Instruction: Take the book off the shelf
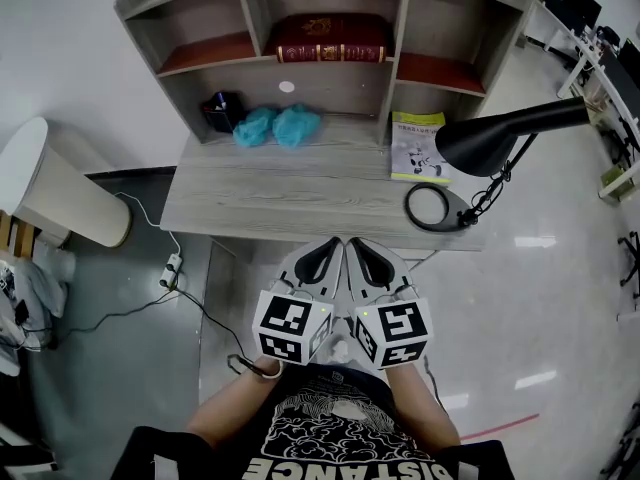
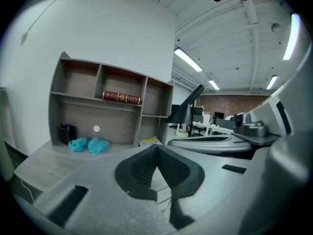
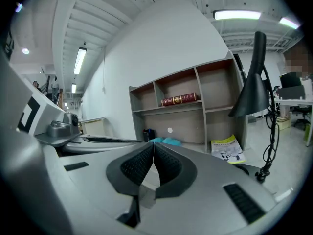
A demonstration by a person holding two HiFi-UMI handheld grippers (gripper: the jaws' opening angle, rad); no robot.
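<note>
A dark red book with gold print lies flat on the middle shelf of the grey wooden shelf unit at the back of the desk; it also shows as a red book in the left gripper view and as a red book in the right gripper view. My left gripper and right gripper are held side by side near the desk's front edge, well short of the shelf. Both have their jaws shut with nothing between them, as the left gripper and right gripper views show.
On the desk lie two teal cloth bundles, a dark pen holder, a yellow-green booklet and a black desk lamp with a ring base. A white fan-like appliance and cables are on the floor at left.
</note>
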